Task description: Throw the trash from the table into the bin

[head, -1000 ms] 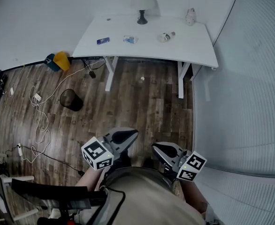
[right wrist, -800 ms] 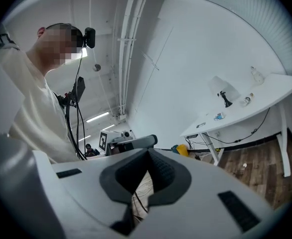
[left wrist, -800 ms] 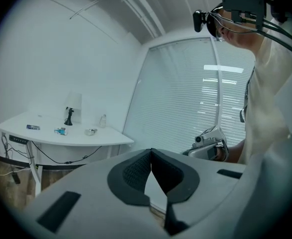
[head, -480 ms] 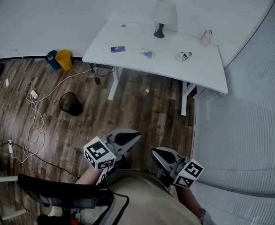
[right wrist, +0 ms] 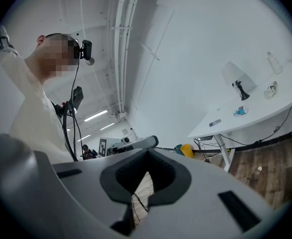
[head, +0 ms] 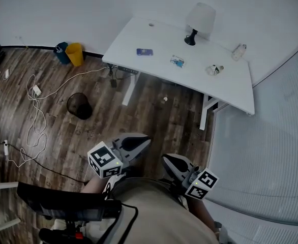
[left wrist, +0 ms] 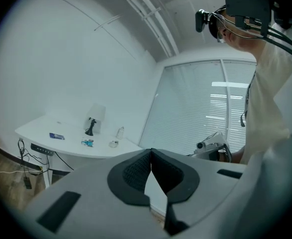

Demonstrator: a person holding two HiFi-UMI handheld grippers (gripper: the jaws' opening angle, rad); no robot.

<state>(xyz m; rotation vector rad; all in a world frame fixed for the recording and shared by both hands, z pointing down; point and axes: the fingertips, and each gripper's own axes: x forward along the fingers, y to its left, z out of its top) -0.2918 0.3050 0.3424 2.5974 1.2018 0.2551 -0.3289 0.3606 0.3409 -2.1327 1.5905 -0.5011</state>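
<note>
Left claw (head: 145, 142) closed, white table (head: 159, 39), wooden floor (head: 154, 123)

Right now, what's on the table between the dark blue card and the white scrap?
A small blue-and-white packet lies between the card and the scrap; the head view shows it.

Dark wood-plank floor (head: 154, 121), white walls (head: 62, 9), white bench (head: 230, 88) bearing a lamp (head: 200, 19); looks like slatted blinds (left wrist: 196, 108) on the right.
</note>
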